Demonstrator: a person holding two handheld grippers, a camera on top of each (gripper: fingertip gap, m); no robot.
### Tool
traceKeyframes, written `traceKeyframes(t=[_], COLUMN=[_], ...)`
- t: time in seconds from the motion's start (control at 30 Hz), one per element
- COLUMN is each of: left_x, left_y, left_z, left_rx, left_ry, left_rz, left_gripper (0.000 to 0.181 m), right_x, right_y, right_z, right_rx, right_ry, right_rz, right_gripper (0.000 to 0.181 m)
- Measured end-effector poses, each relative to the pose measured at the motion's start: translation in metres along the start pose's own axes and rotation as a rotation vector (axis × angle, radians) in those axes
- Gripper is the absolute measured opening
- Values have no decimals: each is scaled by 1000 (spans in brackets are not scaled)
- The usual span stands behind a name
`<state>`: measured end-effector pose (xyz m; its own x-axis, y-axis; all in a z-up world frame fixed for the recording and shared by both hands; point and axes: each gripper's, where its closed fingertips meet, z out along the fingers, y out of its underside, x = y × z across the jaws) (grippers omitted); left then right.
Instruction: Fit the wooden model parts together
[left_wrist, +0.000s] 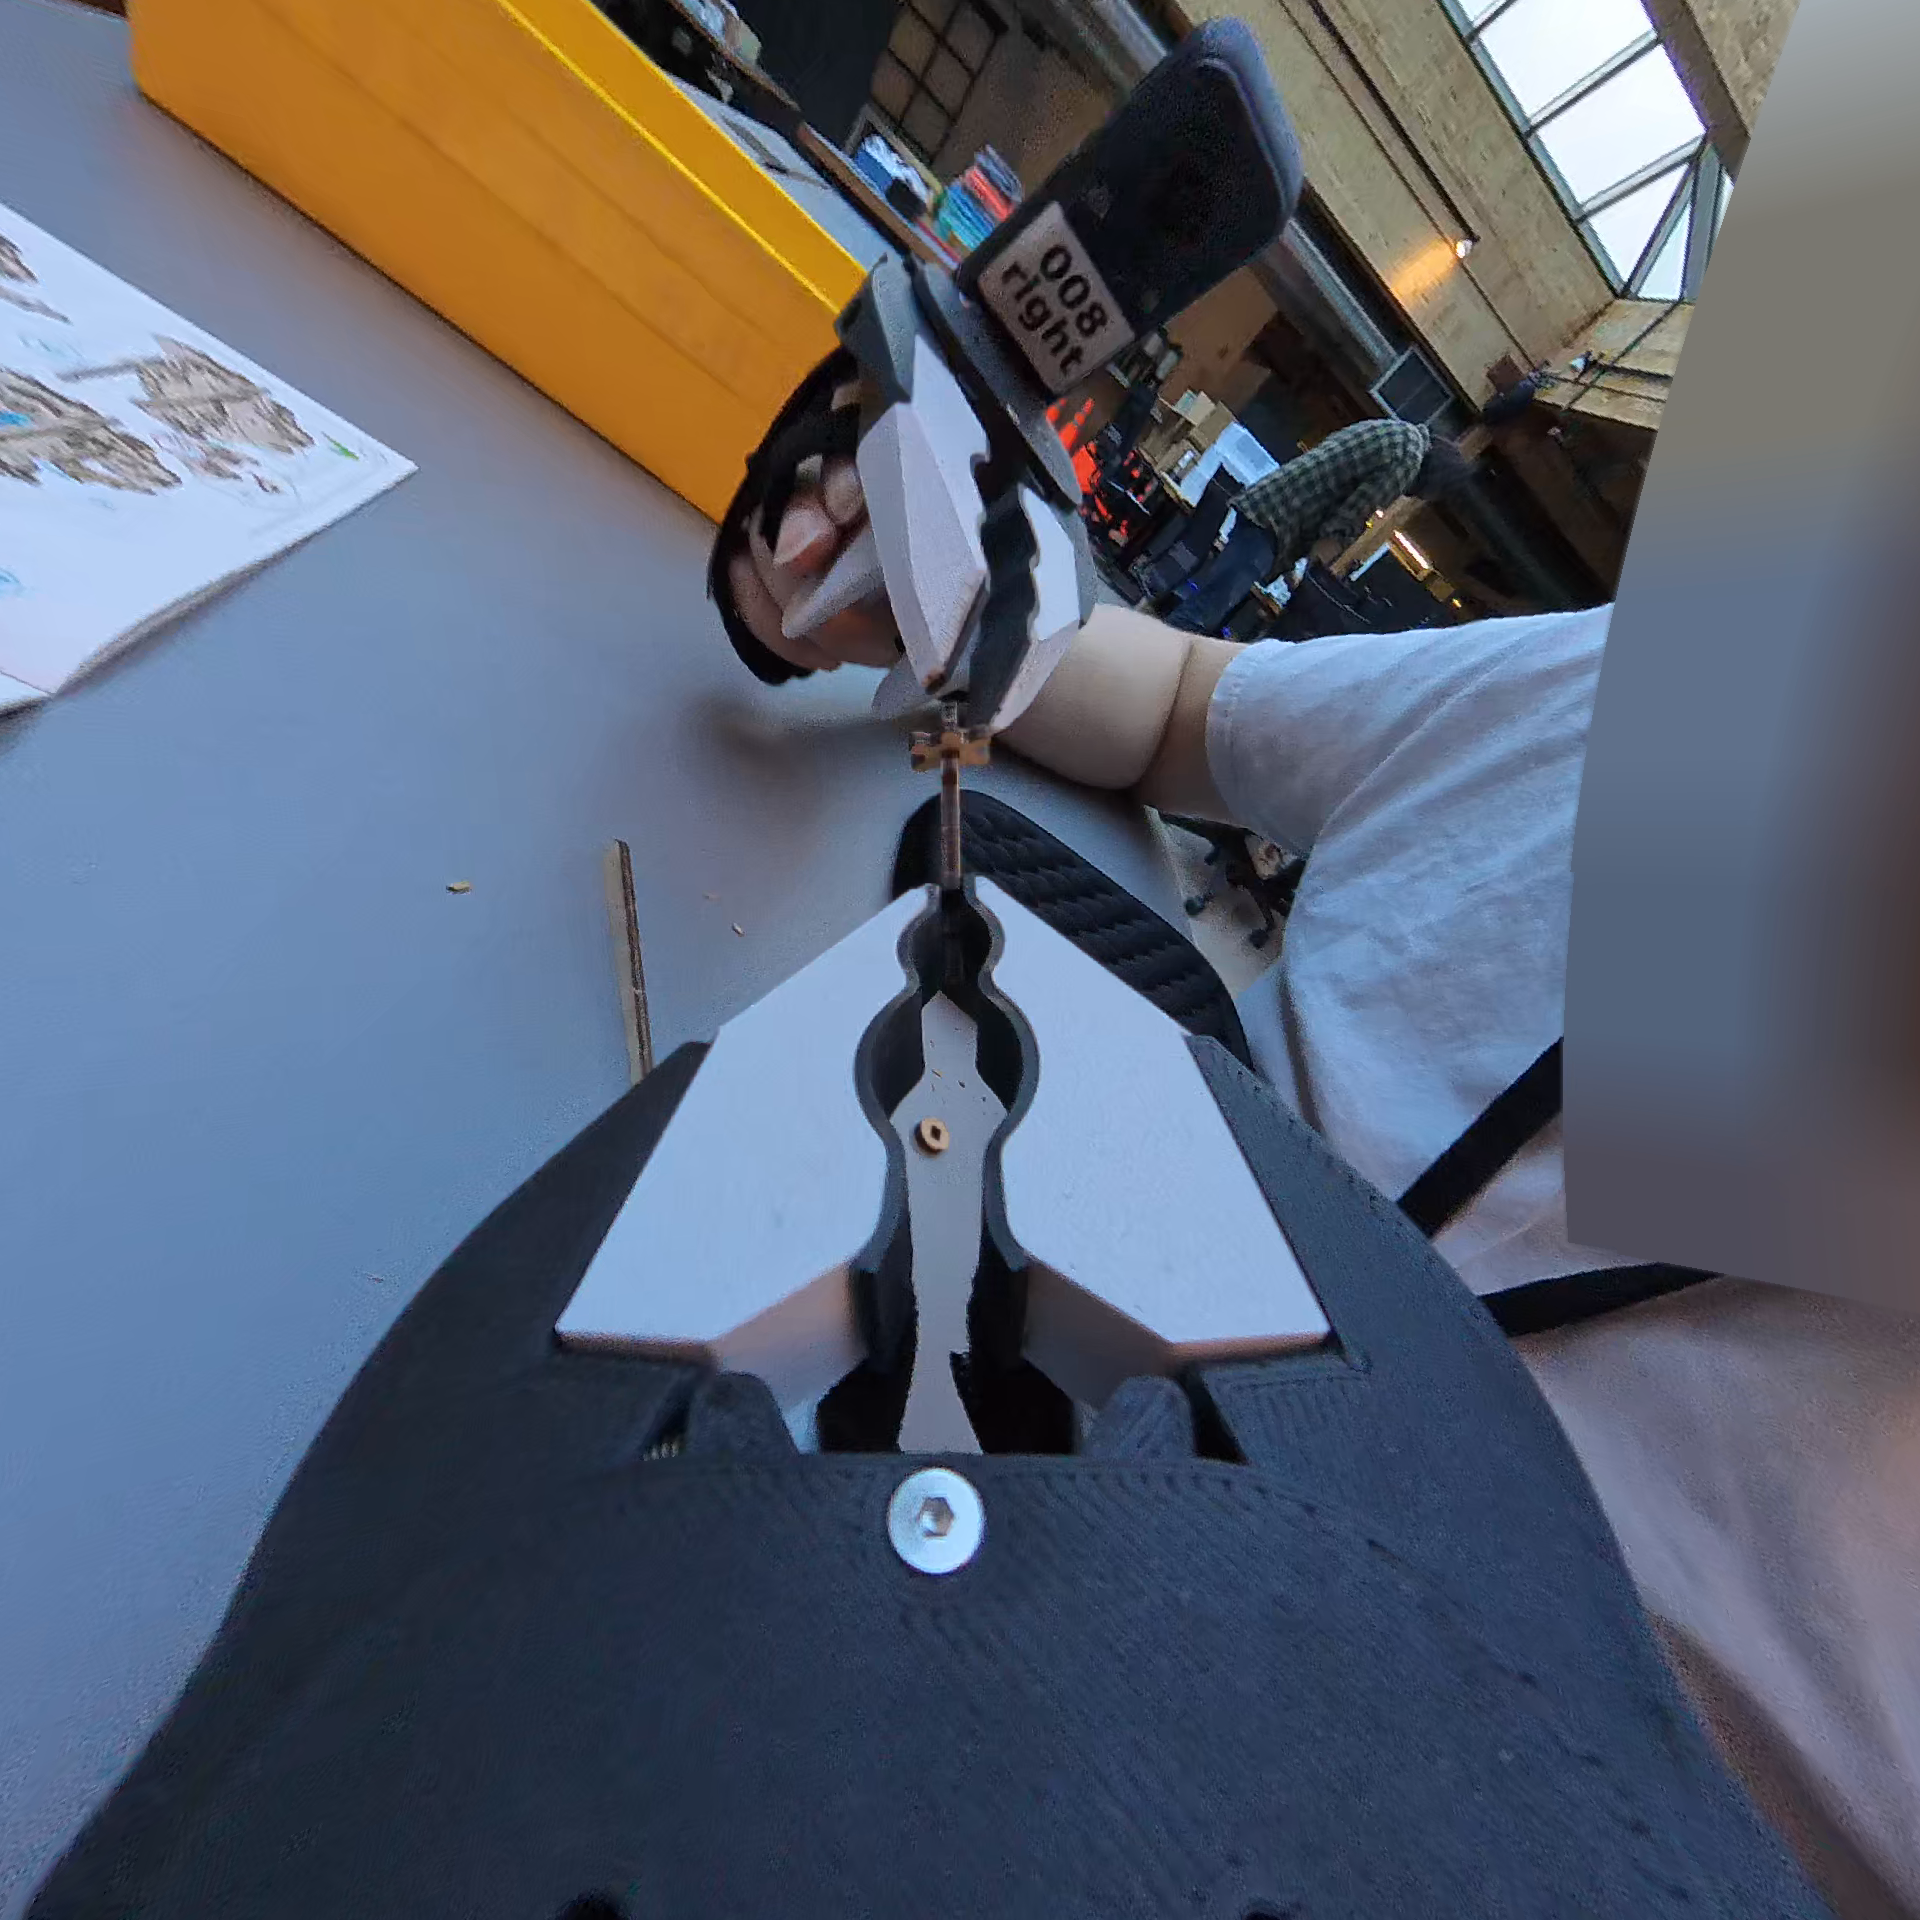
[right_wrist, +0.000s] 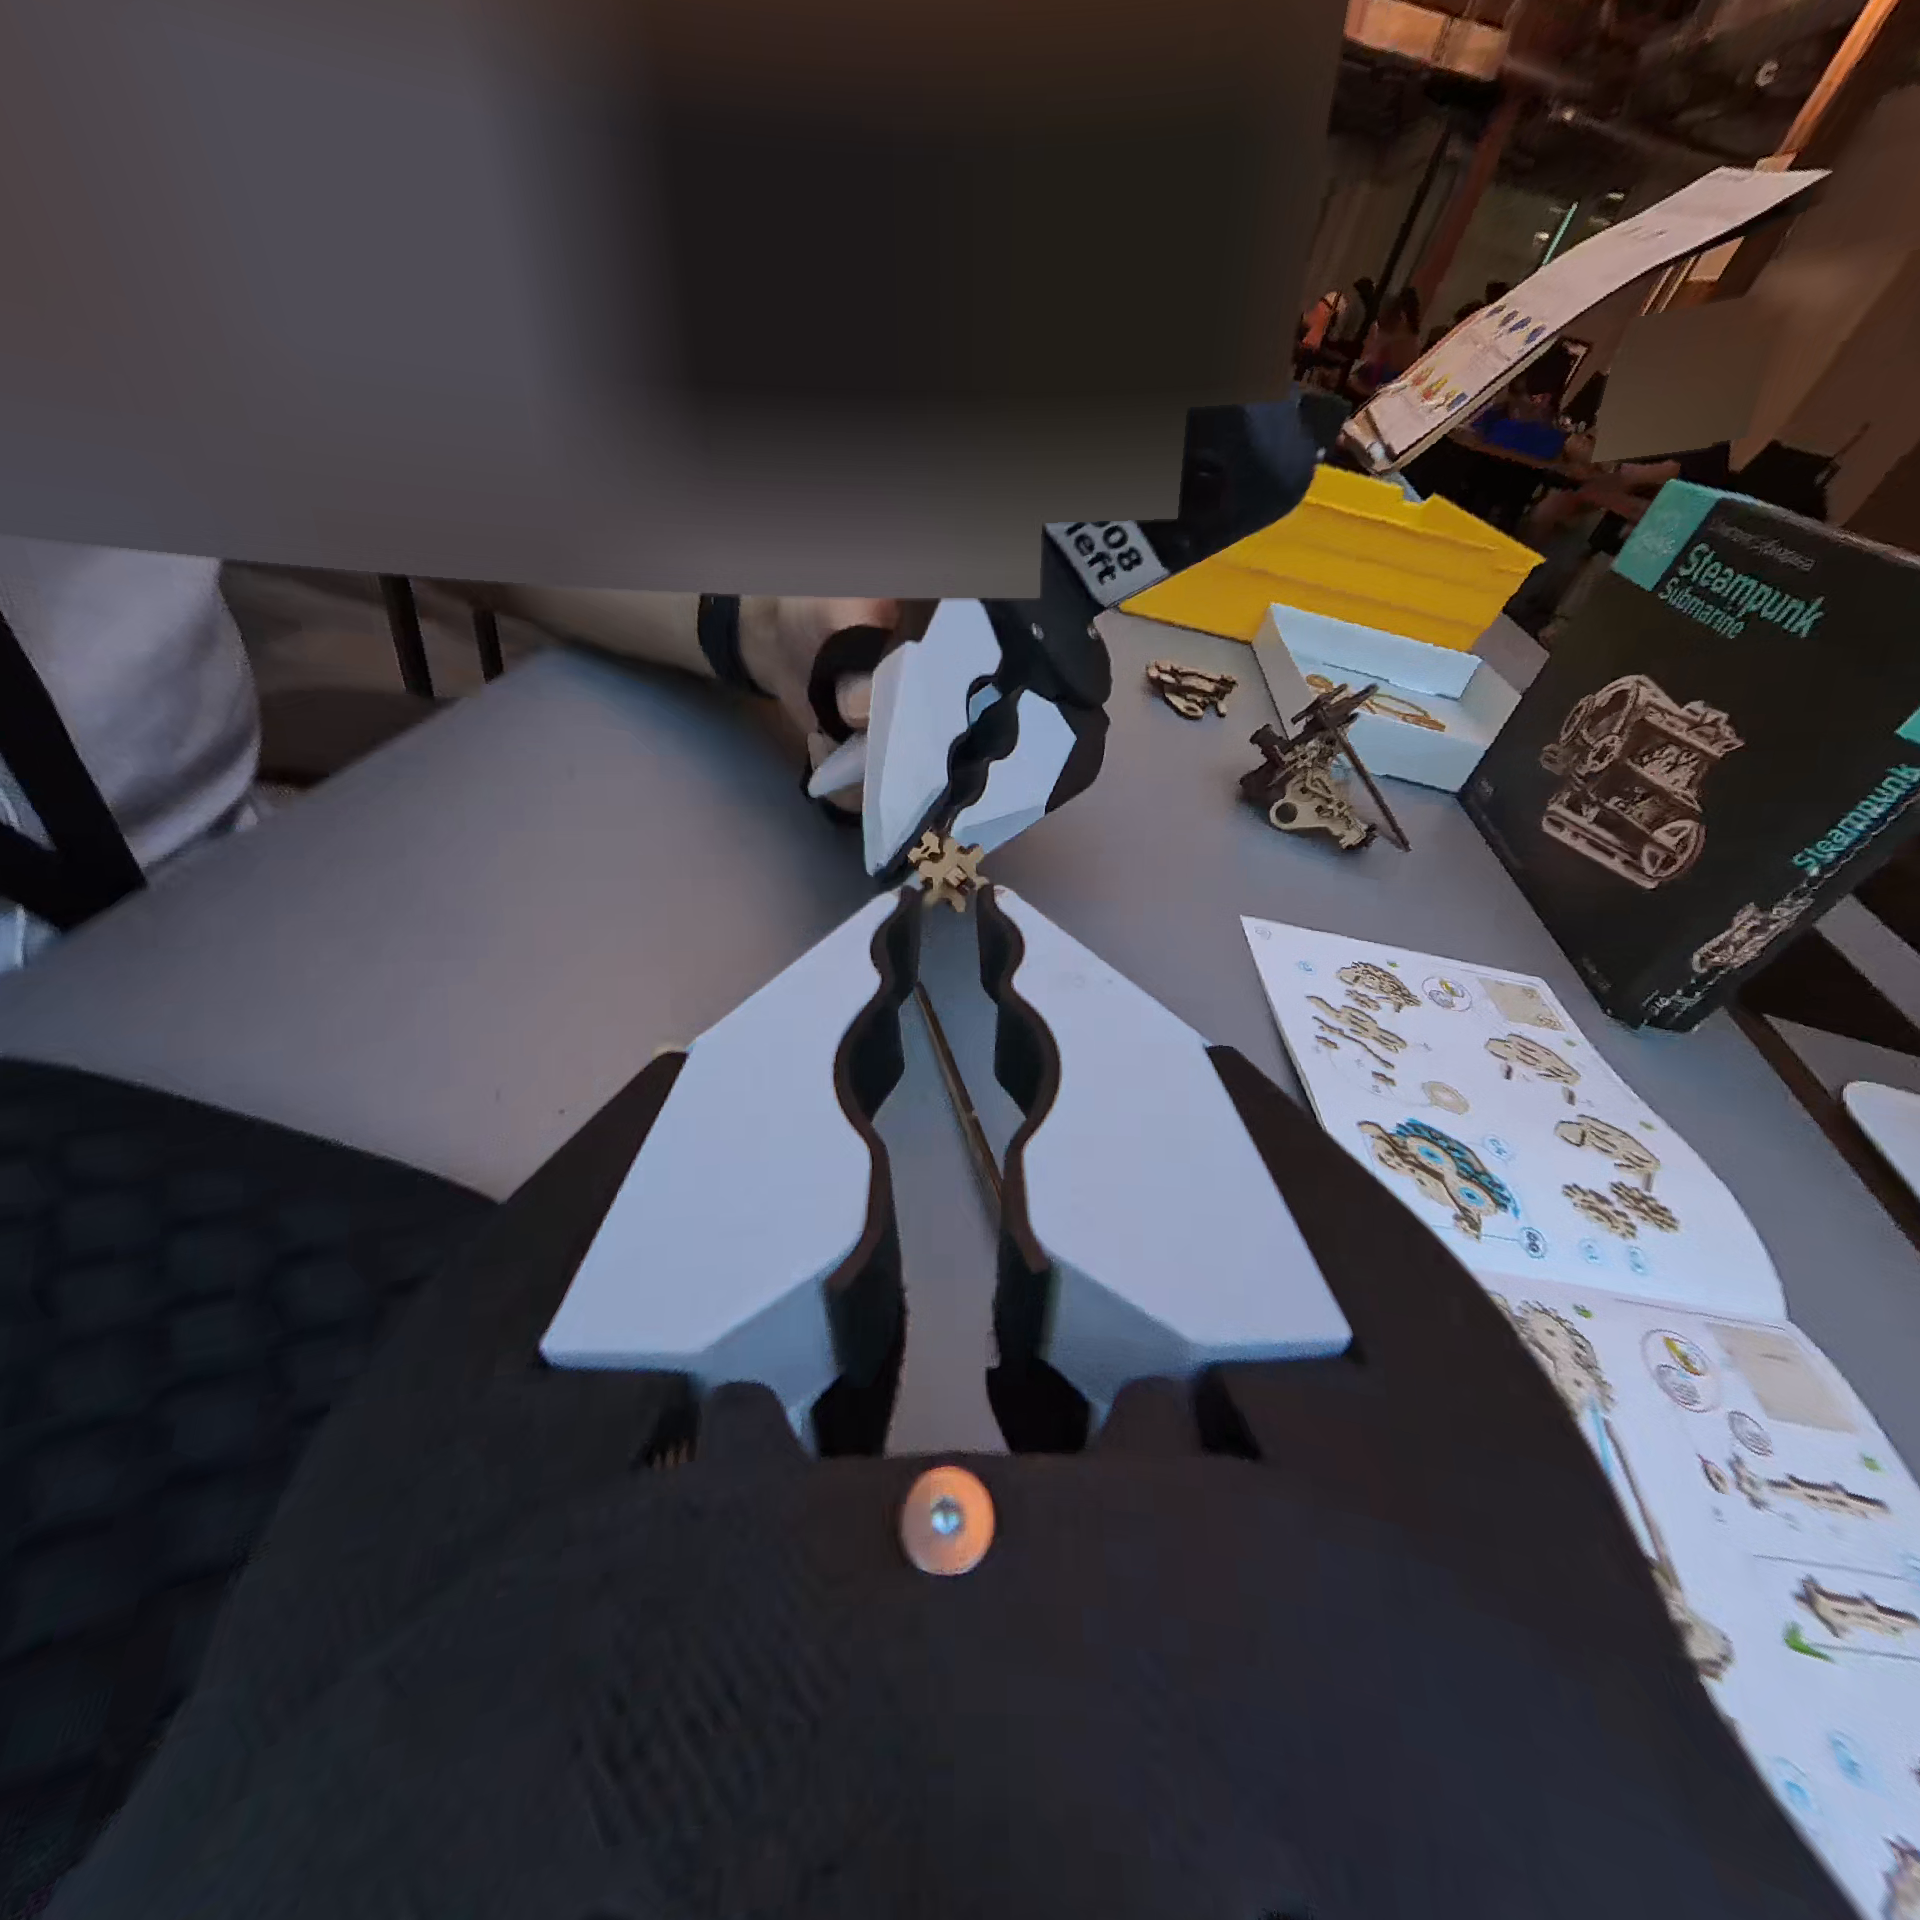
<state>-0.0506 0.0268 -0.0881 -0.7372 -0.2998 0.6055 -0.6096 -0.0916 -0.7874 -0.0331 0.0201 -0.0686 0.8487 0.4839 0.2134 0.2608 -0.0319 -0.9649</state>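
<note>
booklet (right_wrist: 1496, 1132) right on table (right_wrist: 520, 935) | box (right_wrist: 1704, 769) behind | half-built model (right_wrist: 1311, 790) left of box

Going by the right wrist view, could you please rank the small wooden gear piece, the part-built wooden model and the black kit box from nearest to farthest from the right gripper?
1. Small wooden gear piece, at the right gripper tips.
2. Part-built wooden model, ahead to the right.
3. Black kit box, far right.

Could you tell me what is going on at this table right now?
A person is assembling a small wooden model with two handheld grippers. The left gripper is shut on a thin wooden rod, and the right gripper meets it tip to tip at a small wooden gear-like piece that sits on the rod. Whether the right gripper actually pinches anything is unclear. On the grey table lie an instruction sheet, a partly built wooden model and the dark kit box.
</note>
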Motion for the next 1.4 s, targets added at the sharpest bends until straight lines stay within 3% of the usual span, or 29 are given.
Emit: traceKeyframes(t=[0.07,0.17,0.3,0.57,0.7,0.8,0.97,1.2,1.4], left_x=[-1,-1,2,6,6,9,7,-4,-10], left_y=[9,24,28,35,24,28,30,20,22], left_z=[2,8,11,13,14,16,17,13,13], left_rx=[-54,-133,-151,-193,-133,-162,-176,-159,-184], left_ry=[19,43,75,107,81,56,31,-143,-231], left_rz=[-37,-81,-109,-128,-32,54,81,334,466], left_gripper=[0,0,0,0,15,12,1,0,0], right_x=[3,-10,-24,-31,-31,-32,-35,-19,-18], right_y=[6,6,21,23,25,23,22,18,22], right_z=[-2,0,3,6,10,12,12,9,14], right_rx=[-39,-45,-128,-148,-132,-103,-102,-56,-81], right_ry=[43,-28,-96,-109,-125,-137,-101,-126,-98], right_rz=[-63,-91,-149,-160,-62,-23,-184,185,236], right_gripper=[8,9,8,1,1,1,2,4,0])
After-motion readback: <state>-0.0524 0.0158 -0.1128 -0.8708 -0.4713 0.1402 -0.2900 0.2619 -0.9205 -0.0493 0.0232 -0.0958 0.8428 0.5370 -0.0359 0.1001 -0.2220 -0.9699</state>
